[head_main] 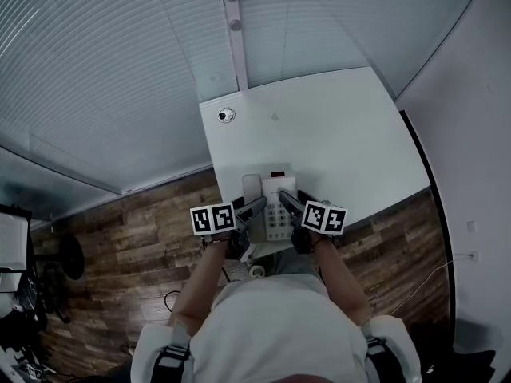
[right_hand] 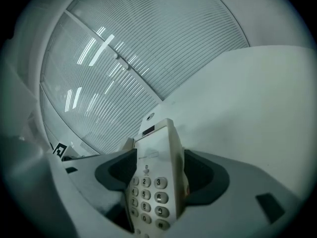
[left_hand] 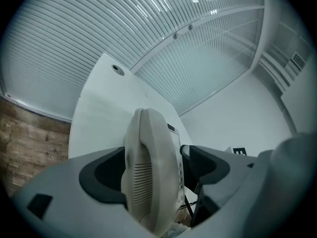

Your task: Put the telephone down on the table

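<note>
A white desk telephone (head_main: 273,204) with its handset on the left and a keypad on the right is held at the near edge of the white table (head_main: 335,134). My left gripper (head_main: 257,207) is shut on its handset side; in the left gripper view the handset (left_hand: 148,172) fills the space between the jaws of the left gripper (left_hand: 154,168). My right gripper (head_main: 286,200) is shut on the keypad side, and the keypad (right_hand: 151,195) stands between the jaws of the right gripper (right_hand: 157,175). I cannot tell whether the phone's base touches the table. A cord hangs below it (head_main: 254,268).
A round grommet (head_main: 227,115) sits in the table's far left corner. Slatted blinds (head_main: 120,70) run behind the table and a white wall (head_main: 471,134) closes its right side. Wooden floor (head_main: 136,238) lies to the left and below.
</note>
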Demonstrator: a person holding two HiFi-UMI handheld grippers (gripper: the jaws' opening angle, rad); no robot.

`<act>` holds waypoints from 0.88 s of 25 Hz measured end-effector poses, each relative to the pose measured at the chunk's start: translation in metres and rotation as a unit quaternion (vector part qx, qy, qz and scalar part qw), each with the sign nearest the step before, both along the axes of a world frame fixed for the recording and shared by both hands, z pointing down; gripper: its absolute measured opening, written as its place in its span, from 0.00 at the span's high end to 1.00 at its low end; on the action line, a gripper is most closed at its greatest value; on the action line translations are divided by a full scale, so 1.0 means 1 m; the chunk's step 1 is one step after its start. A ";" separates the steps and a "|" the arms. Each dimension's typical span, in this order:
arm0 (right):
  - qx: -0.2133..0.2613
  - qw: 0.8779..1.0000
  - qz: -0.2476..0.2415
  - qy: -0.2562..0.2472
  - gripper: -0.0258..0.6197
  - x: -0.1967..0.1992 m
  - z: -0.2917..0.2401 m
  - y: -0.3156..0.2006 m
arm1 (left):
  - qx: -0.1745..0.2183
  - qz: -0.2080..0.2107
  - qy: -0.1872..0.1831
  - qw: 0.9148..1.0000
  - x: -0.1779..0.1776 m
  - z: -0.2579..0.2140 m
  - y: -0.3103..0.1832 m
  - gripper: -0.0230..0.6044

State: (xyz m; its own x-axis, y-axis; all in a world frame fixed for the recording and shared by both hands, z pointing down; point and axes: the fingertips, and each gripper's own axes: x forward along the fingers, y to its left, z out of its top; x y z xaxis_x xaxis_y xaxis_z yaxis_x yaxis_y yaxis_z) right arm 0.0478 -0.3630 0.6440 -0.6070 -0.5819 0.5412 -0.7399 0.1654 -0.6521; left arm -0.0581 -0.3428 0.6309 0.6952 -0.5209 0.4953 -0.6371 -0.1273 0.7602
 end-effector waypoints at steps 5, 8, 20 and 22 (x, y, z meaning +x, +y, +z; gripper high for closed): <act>0.031 0.999 0.001 0.018 0.49 0.002 -0.010 0.010 | 0.016 -0.002 0.000 1.000 -0.003 -0.011 0.009 0.29; 0.047 0.998 0.008 0.033 0.50 0.004 -0.017 0.015 | 0.029 -0.003 -0.002 1.000 -0.005 -0.020 0.013 0.29; 0.076 0.996 0.018 0.046 0.66 -0.005 -0.039 0.046 | 0.066 0.001 -0.014 0.998 -0.007 -0.039 0.036 0.30; 0.081 0.996 0.018 0.044 0.69 -0.009 -0.043 0.051 | 0.073 -0.004 -0.022 0.997 -0.009 -0.042 0.040 0.35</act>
State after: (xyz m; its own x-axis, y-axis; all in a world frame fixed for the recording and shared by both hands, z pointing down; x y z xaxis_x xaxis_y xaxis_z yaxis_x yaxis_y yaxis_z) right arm 0.0392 -0.3115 0.6006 -0.5387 -0.6861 0.4889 -0.8003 0.2354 -0.5514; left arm -0.0676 -0.3028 0.5889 0.6702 -0.5953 0.4433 -0.6708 -0.2303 0.7049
